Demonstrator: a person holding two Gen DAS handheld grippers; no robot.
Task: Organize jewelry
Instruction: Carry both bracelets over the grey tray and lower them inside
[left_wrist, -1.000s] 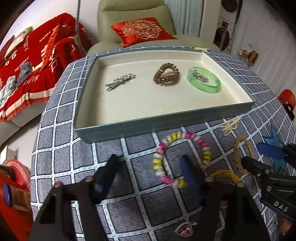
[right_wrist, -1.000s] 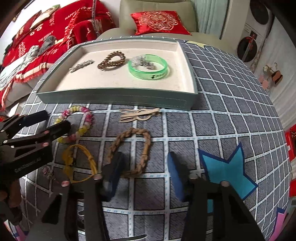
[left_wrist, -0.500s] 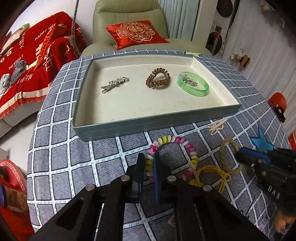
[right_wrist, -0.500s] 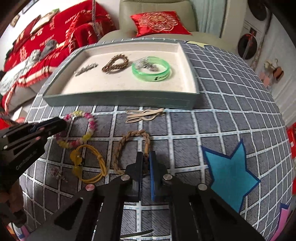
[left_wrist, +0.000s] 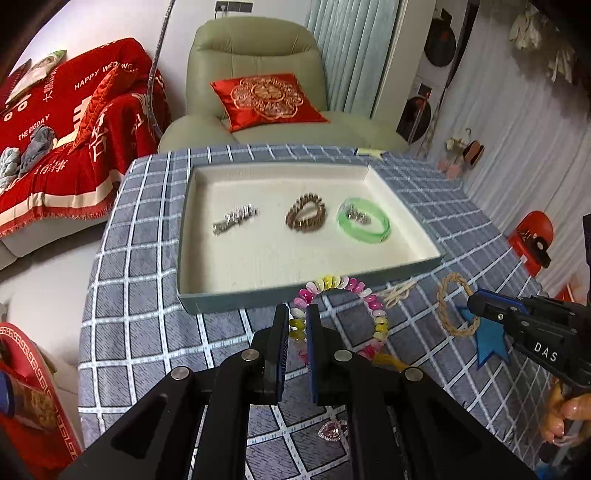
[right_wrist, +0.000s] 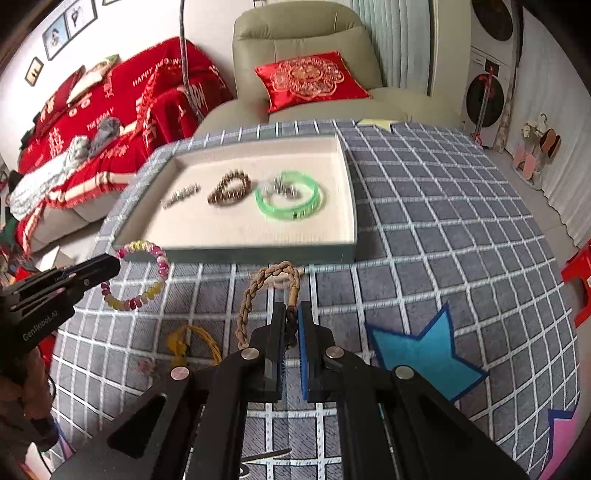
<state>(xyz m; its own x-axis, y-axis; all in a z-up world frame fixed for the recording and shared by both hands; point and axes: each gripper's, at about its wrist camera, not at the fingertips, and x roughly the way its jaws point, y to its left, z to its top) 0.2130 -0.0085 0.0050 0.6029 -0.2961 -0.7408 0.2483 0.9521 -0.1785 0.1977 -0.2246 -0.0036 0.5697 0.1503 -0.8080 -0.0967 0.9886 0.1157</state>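
Observation:
My left gripper (left_wrist: 297, 314) is shut on a pink, yellow and white beaded bracelet (left_wrist: 364, 293) and holds it above the cloth, near the front wall of the grey-green tray (left_wrist: 258, 295). My right gripper (right_wrist: 291, 314) is shut on a braided brown rope bracelet (right_wrist: 258, 284) and holds it up in front of the tray (right_wrist: 240, 254). In the tray lie a silver hair clip (left_wrist: 234, 219), a brown coil bracelet (left_wrist: 306, 218) and a green bangle (left_wrist: 364, 225) with a silver piece inside it.
On the checked cloth lie a yellow cord bracelet (right_wrist: 192, 343), a pink heart pendant (left_wrist: 332, 430) and a beige hair clip (left_wrist: 397, 291). A blue star patch (right_wrist: 424, 354) is on the cloth at right. An armchair and a red sofa stand behind the table.
Both grippers went from open to shut on their bracelets, then lifted them off the cloth and moved them toward the tray.

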